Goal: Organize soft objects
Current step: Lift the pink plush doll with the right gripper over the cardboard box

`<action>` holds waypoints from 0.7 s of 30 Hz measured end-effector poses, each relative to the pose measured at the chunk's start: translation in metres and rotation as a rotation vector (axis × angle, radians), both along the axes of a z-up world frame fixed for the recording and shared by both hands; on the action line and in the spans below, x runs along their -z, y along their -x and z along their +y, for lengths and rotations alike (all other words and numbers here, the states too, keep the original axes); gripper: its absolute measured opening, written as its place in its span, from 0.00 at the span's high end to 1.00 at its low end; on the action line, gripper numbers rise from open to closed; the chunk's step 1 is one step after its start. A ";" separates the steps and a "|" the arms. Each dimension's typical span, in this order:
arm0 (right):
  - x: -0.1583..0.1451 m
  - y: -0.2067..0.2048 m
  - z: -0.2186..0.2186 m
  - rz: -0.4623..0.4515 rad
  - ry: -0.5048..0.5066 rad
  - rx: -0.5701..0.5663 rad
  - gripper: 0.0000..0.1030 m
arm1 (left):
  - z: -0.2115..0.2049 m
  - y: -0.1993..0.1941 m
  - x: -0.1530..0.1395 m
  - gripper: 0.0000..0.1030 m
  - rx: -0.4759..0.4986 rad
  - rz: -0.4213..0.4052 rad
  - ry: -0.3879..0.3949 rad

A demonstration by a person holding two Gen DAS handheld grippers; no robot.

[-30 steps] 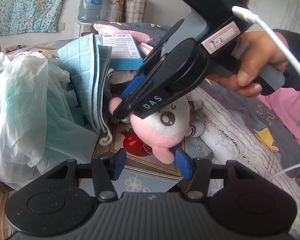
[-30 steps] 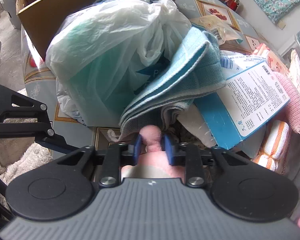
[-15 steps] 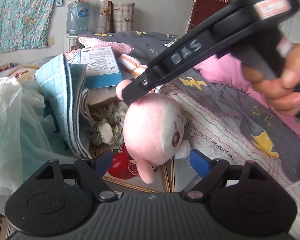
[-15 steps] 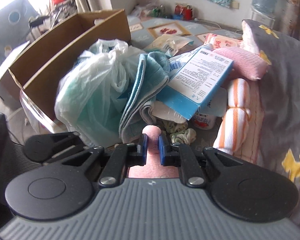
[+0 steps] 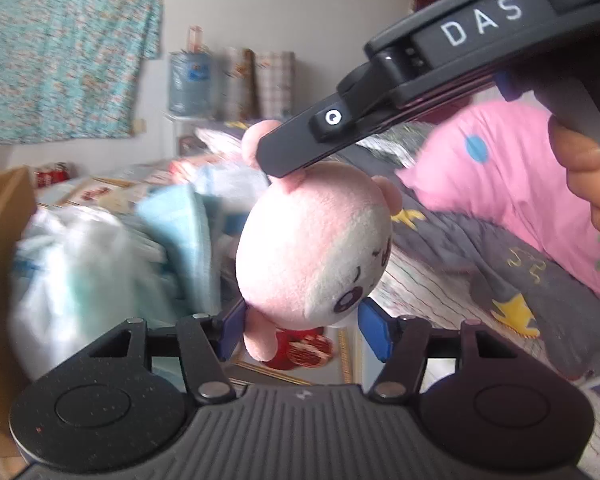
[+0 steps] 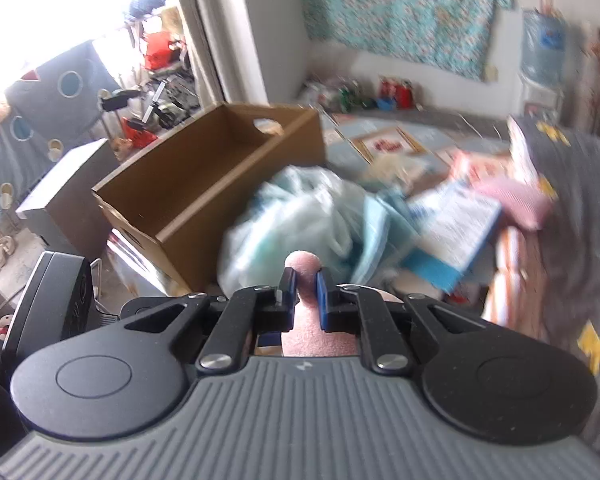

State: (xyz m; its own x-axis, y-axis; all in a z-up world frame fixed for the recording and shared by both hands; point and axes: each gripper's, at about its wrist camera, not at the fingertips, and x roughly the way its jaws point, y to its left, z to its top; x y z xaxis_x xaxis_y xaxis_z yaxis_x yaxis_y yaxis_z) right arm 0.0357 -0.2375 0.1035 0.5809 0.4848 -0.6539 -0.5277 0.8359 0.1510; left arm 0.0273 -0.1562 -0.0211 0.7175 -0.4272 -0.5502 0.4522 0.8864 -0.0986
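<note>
A pink and white plush toy (image 5: 312, 252) hangs in the air by one ear. My right gripper (image 6: 303, 284) is shut on that ear (image 6: 302, 270); its black fingers (image 5: 300, 152) show from the side in the left wrist view. My left gripper (image 5: 300, 330) is open just below the toy, with the toy's lower part and a pink foot between its blue pads (image 5: 374, 334), not squeezed. An open brown cardboard box (image 6: 204, 184) stands to the left of the pile.
A white-green plastic bag (image 6: 296, 216), a folded light blue towel (image 5: 184, 232), a blue-and-white carton (image 6: 456, 228) and pink and orange-striped cloths lie heaped on the patterned floor. A grey quilt (image 5: 480, 256) with yellow shapes and a pink pillow (image 5: 496, 172) lie at right.
My right gripper has lifted the plush toy by its ear, up off the pile. My left gripper has followed and now sits right under the toy. Both views have swung up toward the room.
</note>
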 end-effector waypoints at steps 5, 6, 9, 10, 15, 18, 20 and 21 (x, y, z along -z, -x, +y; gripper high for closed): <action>-0.040 -0.006 0.052 -0.082 -0.081 -0.103 0.91 | 0.050 0.010 -0.039 0.39 -0.150 -0.072 0.023; -0.047 -0.009 0.064 -0.095 -0.100 -0.125 0.91 | 0.062 0.010 -0.046 0.39 -0.189 -0.085 0.026; -0.067 -0.026 0.106 -0.120 -0.165 -0.192 0.91 | 0.101 0.010 -0.067 0.36 -0.309 -0.124 0.029; -0.073 -0.032 0.121 -0.122 -0.186 -0.214 0.91 | 0.116 0.008 -0.073 0.35 -0.351 -0.135 0.029; -0.078 -0.084 0.200 -0.034 -0.294 -0.279 0.91 | 0.182 -0.004 -0.087 0.27 -0.542 -0.151 0.040; -0.061 -0.119 0.244 0.045 -0.321 -0.284 0.91 | 0.213 -0.016 -0.084 0.24 -0.630 -0.130 0.053; -0.041 -0.144 0.269 0.103 -0.327 -0.273 0.91 | 0.233 -0.023 -0.077 0.24 -0.676 -0.102 0.057; -0.028 -0.157 0.280 0.137 -0.327 -0.265 0.91 | 0.240 -0.026 -0.071 0.24 -0.697 -0.083 0.059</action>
State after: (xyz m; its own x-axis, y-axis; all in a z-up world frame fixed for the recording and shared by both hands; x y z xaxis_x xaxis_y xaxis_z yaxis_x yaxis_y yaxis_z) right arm 0.1923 0.0423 0.1314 0.3273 0.7993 -0.5040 -0.6738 0.5714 0.4686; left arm 0.0533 0.0837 0.0501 0.8737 0.1196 -0.4715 -0.2107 0.9667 -0.1453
